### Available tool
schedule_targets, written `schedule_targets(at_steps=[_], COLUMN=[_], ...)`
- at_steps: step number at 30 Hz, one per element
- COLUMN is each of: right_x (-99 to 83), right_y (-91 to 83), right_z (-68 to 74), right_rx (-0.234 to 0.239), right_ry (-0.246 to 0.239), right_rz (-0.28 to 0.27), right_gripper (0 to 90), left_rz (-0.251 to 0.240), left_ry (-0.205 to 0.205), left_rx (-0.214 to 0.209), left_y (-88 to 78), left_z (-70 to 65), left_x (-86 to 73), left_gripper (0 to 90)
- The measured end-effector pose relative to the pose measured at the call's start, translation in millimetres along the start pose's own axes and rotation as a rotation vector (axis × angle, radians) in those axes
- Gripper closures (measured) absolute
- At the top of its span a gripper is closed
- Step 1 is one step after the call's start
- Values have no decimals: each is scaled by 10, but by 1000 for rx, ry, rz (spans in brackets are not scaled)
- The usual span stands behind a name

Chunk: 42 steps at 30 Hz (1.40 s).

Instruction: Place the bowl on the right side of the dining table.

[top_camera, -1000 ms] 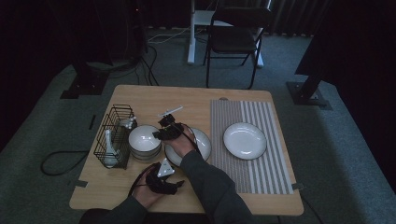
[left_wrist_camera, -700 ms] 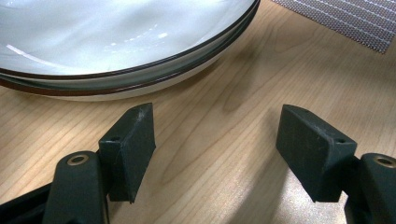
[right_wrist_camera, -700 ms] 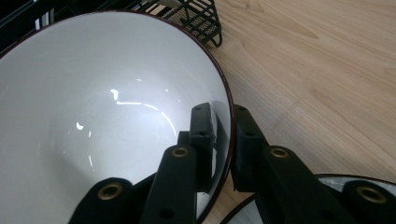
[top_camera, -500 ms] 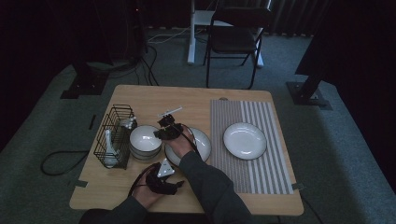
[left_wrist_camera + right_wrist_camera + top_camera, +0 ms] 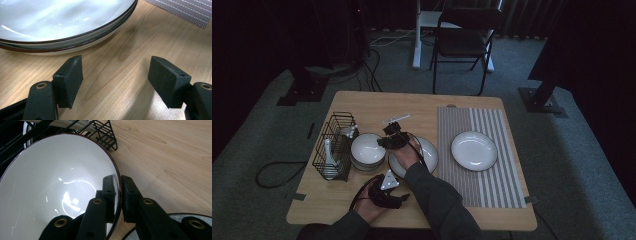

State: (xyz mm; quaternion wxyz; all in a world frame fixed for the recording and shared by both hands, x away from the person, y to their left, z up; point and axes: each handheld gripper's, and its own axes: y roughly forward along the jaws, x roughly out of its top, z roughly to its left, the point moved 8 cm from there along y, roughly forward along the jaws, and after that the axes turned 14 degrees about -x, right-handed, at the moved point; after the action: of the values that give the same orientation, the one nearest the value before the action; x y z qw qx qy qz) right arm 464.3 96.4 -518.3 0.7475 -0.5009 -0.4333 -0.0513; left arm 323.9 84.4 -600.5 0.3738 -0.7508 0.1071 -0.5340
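right gripper (image 5: pixel 119 195) just closed, jaws pinched on rim of white bowl (image 5: pixel 57 185), bowl on wooden table (image 5: pixel 170 157) just beside wire rack (image 5: pixel 333 145), left gripper (image 5: pixel 115 82) wide, holding nothing, near stacked plates (image 5: pixel 62 22)

Right claw (image 5: pixel 384 142) at bowl (image 5: pixel 367 151) rim; left claw (image 5: pixel 404 198) low near plate (image 5: pixel 428 156)
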Motion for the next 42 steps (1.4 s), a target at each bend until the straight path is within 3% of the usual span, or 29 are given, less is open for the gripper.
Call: schedule_targets(at_steps=[15,20,24,27,39,42], right_x=[56,78,94,105,110,106], right_y=[-122,-183,-257,-311,-501,-582], right_z=[-58,-104,-209,-256,-483,-594], right_rx=[22,11,-3,12,-19,-41], right_ry=[56,54,72,94,124,132], right_rz=[-37,-49,-61,-71,-99,-108], right_gripper=[830,829,830,830,830,829], left_rz=[1,1,1,3,2,3], left_ry=[3,3,3,6,3,4], left_rx=[-2,-4,-3,-2,-3,-4], left_y=[1,2,3,1,3,5], left_z=[-2,-4,-4,-2,-4,-5], left_x=[1,2,2,1,1,4], left_gripper=[285,285,286,285,285,284])
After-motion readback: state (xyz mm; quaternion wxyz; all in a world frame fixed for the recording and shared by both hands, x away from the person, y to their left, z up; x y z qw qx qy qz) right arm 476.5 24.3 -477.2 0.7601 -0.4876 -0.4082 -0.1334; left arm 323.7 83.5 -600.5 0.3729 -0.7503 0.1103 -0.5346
